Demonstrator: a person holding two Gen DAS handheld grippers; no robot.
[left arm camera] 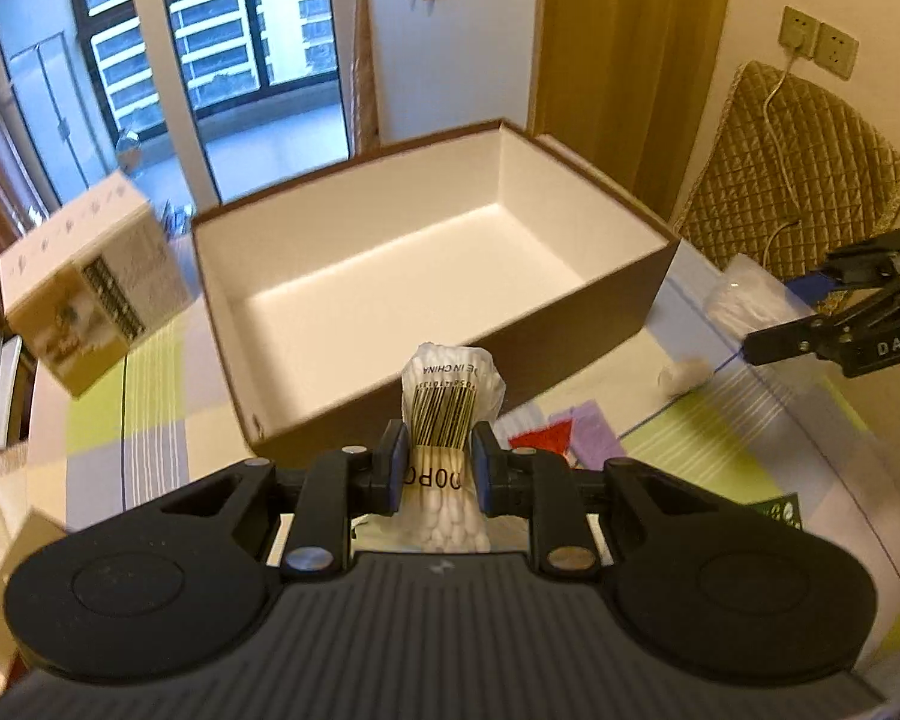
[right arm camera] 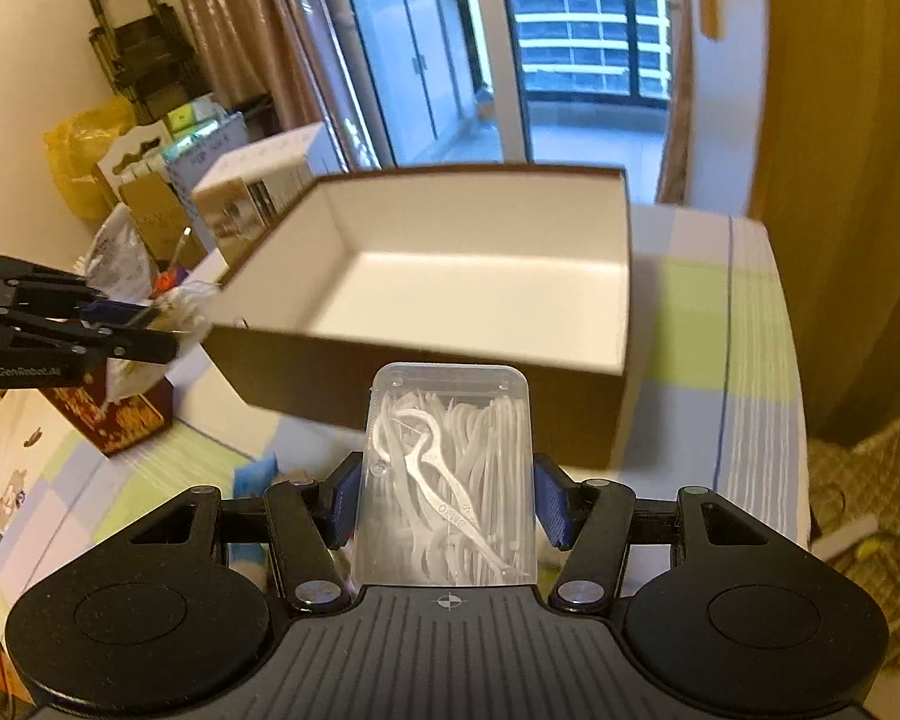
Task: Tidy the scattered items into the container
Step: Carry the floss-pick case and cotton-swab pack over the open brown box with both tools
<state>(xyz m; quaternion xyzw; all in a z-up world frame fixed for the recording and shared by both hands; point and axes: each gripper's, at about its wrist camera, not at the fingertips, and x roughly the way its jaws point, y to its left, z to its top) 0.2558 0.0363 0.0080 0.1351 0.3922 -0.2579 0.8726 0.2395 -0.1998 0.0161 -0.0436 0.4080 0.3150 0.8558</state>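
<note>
A: Left to right, then. How far along is the tidying?

B: By my reading, barely begun. The brown container (left arm camera: 354,276) with the white lining shows a bare floor in both wrist views; nothing lies in it yet. 2 items are in the grippers, none delivered.

A: Start at the left side.

B: The left gripper (left arm camera: 437,468) is clenched on a bag of cotton swabs (left arm camera: 450,414). The blue pads pinch the bag at its waist, so the barcoded end sticks out past the fingertips toward the container's near wall and the swab heads bunch back toward the camera. It hangs above the checked tablecloth (left arm camera: 150,420), just short of the container.

A: And the right?

B: The right gripper (right arm camera: 448,501) grasps a clear plastic box of floss picks (right arm camera: 450,468). The pads press on its 2 long sides about midway, and the rounded far end reaches beyond the fingers, in front of the container's near wall.

A: What is left?

B: Both items need carrying over the rim and letting go inside. A small white wad (left arm camera: 684,373) lies on the cloth right of the container, near the other gripper's tip; it looks like one more thing to collect, though I cannot tell what it is.
</note>
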